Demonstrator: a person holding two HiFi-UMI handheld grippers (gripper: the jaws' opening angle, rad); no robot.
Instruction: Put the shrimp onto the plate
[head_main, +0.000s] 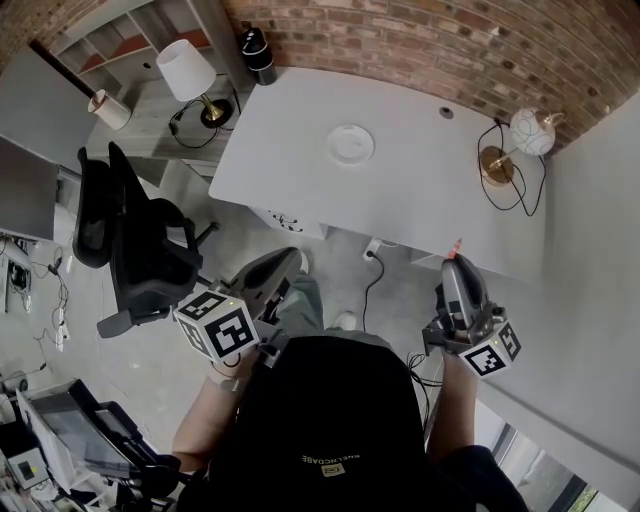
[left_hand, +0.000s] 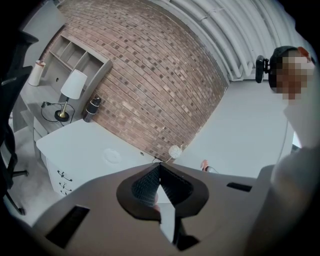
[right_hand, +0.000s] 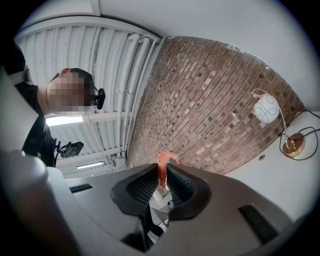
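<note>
A small white plate (head_main: 352, 143) lies on the white table (head_main: 300, 160) near its middle; the left gripper view shows the plate (left_hand: 112, 156) far off. My right gripper (right_hand: 163, 167) is shut on an orange-pink shrimp (right_hand: 164, 169) whose curled tail sticks up above the jaws. In the head view the right gripper (head_main: 458, 256) is held off the table's near edge, with the shrimp (head_main: 458, 244) tip just showing. My left gripper (left_hand: 157, 167) is shut with nothing in it, and in the head view this left gripper (head_main: 285, 262) hangs below the table's near side.
A white-shade lamp (head_main: 190, 78) and a black bottle (head_main: 258, 55) stand at the table's far left. A globe lamp (head_main: 530, 133) with a cable sits at the far right. A black office chair (head_main: 140, 250) stands to my left. A brick wall (head_main: 450, 40) runs behind the table.
</note>
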